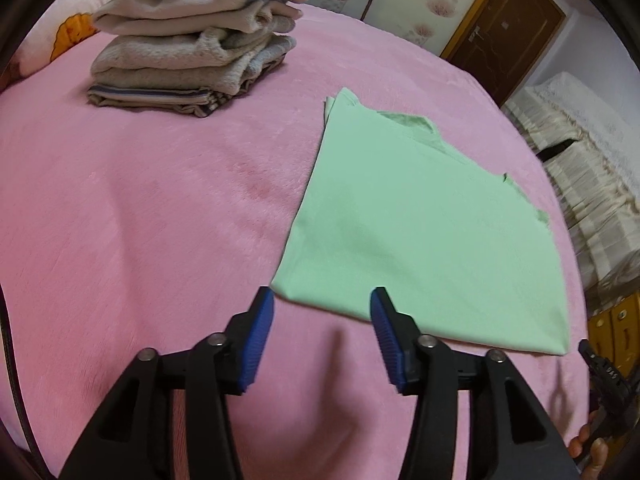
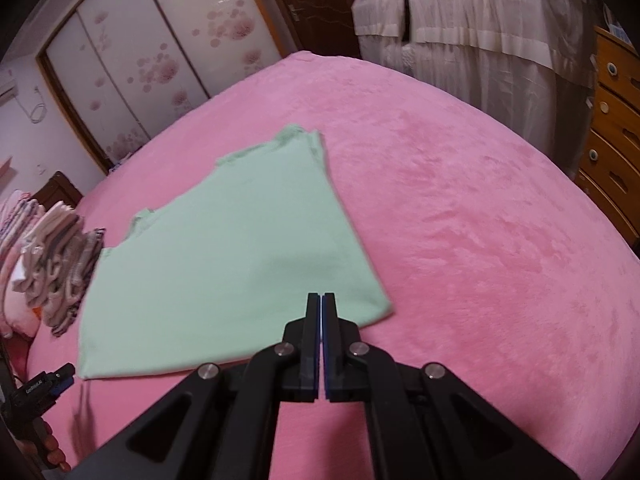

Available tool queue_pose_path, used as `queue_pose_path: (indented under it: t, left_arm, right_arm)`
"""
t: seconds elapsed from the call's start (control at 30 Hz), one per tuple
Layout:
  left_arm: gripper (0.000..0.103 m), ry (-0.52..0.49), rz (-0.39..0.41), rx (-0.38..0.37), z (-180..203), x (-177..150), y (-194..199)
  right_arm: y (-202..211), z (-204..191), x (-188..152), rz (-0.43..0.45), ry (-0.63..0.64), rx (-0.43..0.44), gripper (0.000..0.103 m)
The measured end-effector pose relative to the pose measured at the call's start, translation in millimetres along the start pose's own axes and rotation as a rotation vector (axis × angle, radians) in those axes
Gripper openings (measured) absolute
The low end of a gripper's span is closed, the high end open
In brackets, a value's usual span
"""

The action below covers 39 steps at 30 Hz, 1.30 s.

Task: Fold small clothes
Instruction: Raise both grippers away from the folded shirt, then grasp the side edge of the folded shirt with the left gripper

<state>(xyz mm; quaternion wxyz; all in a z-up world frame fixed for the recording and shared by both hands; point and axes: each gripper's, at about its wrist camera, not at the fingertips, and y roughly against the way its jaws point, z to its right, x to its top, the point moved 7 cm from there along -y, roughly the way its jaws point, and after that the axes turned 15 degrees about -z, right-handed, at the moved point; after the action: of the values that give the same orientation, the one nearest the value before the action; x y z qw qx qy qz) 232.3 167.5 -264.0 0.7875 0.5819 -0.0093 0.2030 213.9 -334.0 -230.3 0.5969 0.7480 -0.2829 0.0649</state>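
Your left gripper (image 1: 322, 300) sat at 6 o'clock in its own view, jaws spread, nothing between them, blue pads (image 1: 260, 344) just off the near edge of the green shirt (image 1: 408, 232). Your right gripper (image 2: 321, 300) was at 6 o'clock in the right wrist view, jaws pressed together, holding nothing, tip hovering over the shirt's near right corner.

The shirt lay flat on the pink bed (image 1: 140, 240), already folded lengthwise into a long panel, running from 6 toward 12 o'clock in the right view, with the collar end farthest from you. It looked half done: a crosswise fold likely remained.

To do that step well, you needed to open the right gripper before going down. You would then pinch both near corners, all layers together, not just the top one. Both corners should lift level and travel toward 12 o'clock, landing square on the collar edge. The plush bed drags thin fabric, so the hem had to clear the cover first.

At 10 o'clock in the left view, well apart from the shirt, stood the stack of folded clothes (image 1: 188, 48), probably where this one belonged afterwards. The wardrobe doors (image 2: 152, 60) stood beyond the bed at 11 o'clock in the right view.
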Motion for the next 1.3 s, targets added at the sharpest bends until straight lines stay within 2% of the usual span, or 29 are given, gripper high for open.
queue_pose_path:
  t: [0.13,0.2,0.37,0.47,0.57,0.7,0.8,0.93,1.03,1.3]
  left_arm:
    - [0.058,0.029,0.009,-0.054,0,-5,18]
    - [0.065,0.038,0.018,-0.068,1,-8,25]
    - [0.068,0.030,0.035,-0.083,10,-15,38]
    - [0.069,0.016,0.032,-0.081,17,-20,41]
    - [0.076,-0.003,0.029,-0.084,23,-23,41]
    - [0.077,-0.014,0.021,-0.113,26,-26,34]
    - [0.077,0.004,-0.006,-0.170,24,-28,18]
    - [0.077,0.071,-0.054,-0.337,19,-28,-14]
    - [0.076,0.124,-0.085,-0.398,12,-28,-41]
    - [0.076,0.153,0.007,-0.474,7,-9,-59]
  right_arm:
    - [11,-27,-2,0.014,0.054,0.034,0.000]
    - [15,-43,-5,0.014,0.088,0.052,0.001]
    - [22,-82,-18,0.011,0.180,0.081,0.002]
    - [23,-102,-28,-0.006,0.224,0.097,0.002]
    - [23,-120,-38,-0.025,0.254,0.124,0.002]
    - [18,-137,-50,-0.046,0.305,0.128,0.002]
    - [9,-148,-56,-0.068,0.332,0.124,0.002]
    - [-4,-160,-61,-0.093,0.362,0.123,0.002]
    - [-13,-167,-60,-0.100,0.374,0.119,0.002]
    - [-31,-182,-57,-0.097,0.386,0.120,0.002]
